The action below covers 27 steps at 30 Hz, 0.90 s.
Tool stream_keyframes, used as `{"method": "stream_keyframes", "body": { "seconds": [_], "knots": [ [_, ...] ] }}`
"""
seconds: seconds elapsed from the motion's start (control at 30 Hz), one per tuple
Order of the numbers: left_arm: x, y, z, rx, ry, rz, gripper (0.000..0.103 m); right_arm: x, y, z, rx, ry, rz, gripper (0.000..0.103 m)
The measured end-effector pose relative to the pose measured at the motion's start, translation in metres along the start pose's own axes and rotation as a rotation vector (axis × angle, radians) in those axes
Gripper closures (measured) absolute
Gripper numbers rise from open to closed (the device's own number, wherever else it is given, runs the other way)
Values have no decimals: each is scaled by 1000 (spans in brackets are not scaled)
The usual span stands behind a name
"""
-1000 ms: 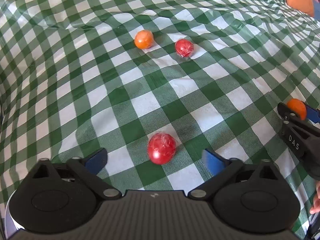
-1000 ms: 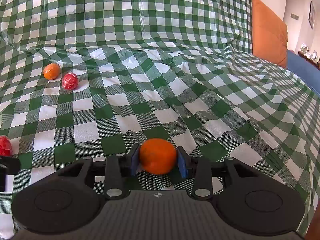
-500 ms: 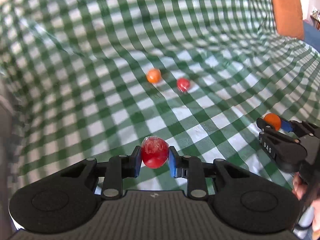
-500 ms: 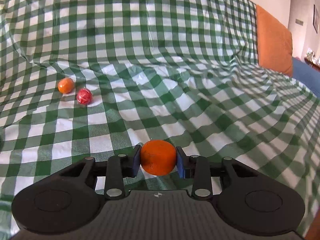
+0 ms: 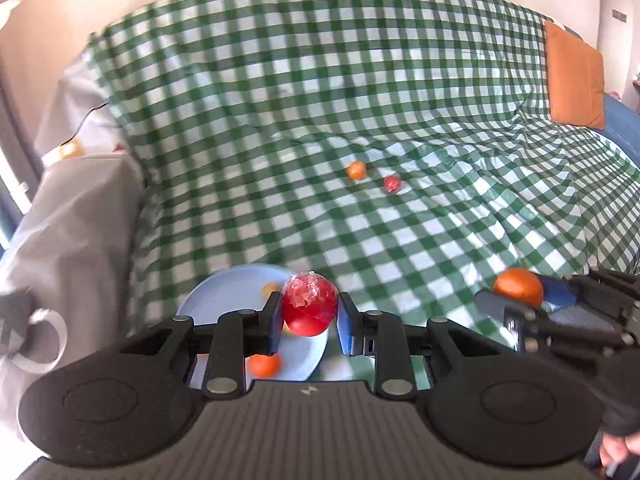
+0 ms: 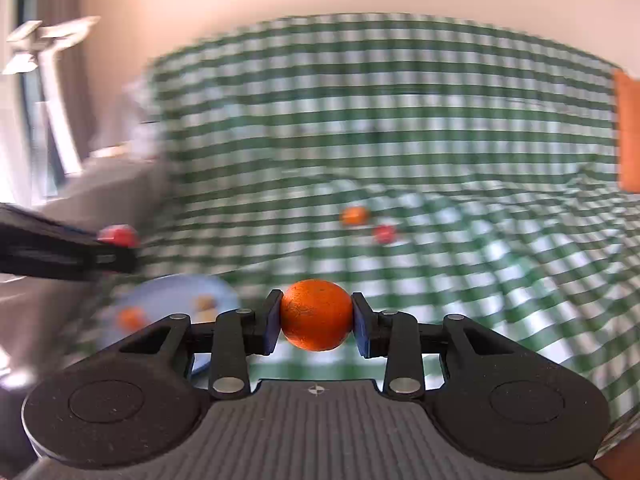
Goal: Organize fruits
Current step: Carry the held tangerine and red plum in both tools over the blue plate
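Both grippers lifted off checked cloth (image 5: 400,92), left gripper (image 5: 307,314) clamping red fruit (image 5: 310,304), right gripper (image 6: 316,320) clamping orange (image 6: 317,314)

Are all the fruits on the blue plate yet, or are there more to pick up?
Not yet. The blue plate already has an orange fruit on it. The left gripper holds a red fruit, and the right gripper holds an orange. One small orange fruit and one small red fruit wait on the checkered cloth.

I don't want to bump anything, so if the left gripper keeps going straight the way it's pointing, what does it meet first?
Probably the light blue plate, which lies just beyond the left gripper and its red fruit. Depth is unclear, so it might pass above the plate.
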<state>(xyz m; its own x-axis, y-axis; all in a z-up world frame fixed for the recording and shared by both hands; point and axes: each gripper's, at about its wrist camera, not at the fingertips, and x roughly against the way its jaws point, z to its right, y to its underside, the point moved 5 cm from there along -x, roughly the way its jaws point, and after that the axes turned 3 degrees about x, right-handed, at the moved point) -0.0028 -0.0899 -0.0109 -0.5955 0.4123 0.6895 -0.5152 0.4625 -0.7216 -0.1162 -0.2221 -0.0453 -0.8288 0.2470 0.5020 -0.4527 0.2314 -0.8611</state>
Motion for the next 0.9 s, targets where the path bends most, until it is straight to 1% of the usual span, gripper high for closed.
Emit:
{"method": "stream_keyframes", "body": {
  "seconds": [0.13,0.23,0.3,0.4,0.57,0.73,0.9],
  "knots": [
    [33,25,-20,55,-23,-9,72,35,4,-48,52,-121,-4,66],
    [55,43,-31,79,-50,-2,72,54,8,-82,167,-167,20,66],
    [66,53,-39,109,-61,1,72,61,8,-98,228,-187,31,66],
    [79,62,-50,147,-69,15,72,68,5,-110,265,-195,33,66],
    [90,65,-63,179,-82,52,72,70,4,-118,286,-190,14,66],
    [86,65,-67,182,-70,49,72,68,7,-119,301,-178,-1,66],
    [80,64,-72,184,-77,47,72,59,6,-120,318,-167,-15,66]
  ]
}}
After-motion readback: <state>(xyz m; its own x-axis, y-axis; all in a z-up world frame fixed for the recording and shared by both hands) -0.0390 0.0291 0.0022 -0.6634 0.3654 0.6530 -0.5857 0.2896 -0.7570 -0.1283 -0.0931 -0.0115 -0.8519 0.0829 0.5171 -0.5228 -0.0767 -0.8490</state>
